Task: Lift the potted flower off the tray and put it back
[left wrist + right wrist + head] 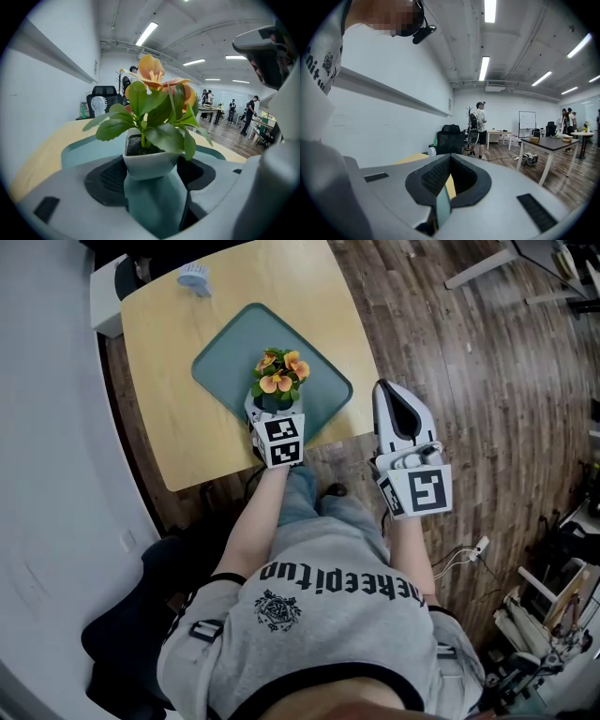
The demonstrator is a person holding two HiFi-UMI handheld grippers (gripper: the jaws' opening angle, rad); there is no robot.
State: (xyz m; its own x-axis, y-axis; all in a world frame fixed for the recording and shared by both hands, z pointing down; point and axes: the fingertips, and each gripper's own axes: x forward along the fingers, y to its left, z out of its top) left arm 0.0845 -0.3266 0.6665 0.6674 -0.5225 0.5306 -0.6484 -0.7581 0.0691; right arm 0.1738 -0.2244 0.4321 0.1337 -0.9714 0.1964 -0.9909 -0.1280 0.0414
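Potted flower (277, 381) sits on tray (230, 352); fan (195, 277) well apart.

We find the white square pot of orange flowers (278, 379) standing on the teal rounded tray (225, 351), toward its near corner. The tray lies on the pale wooden tabletop (159, 352). The left hand-held gripper (275, 409) reaches in from the near edge, one jaw on either side of the pot. The right hand-held gripper (386, 390) hangs just beside the tabletop's right edge, above the plank floor (469, 381). A small round fan (195, 277) sits at the far edge.

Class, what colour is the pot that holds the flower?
The pot is white, clearest in the left gripper view.
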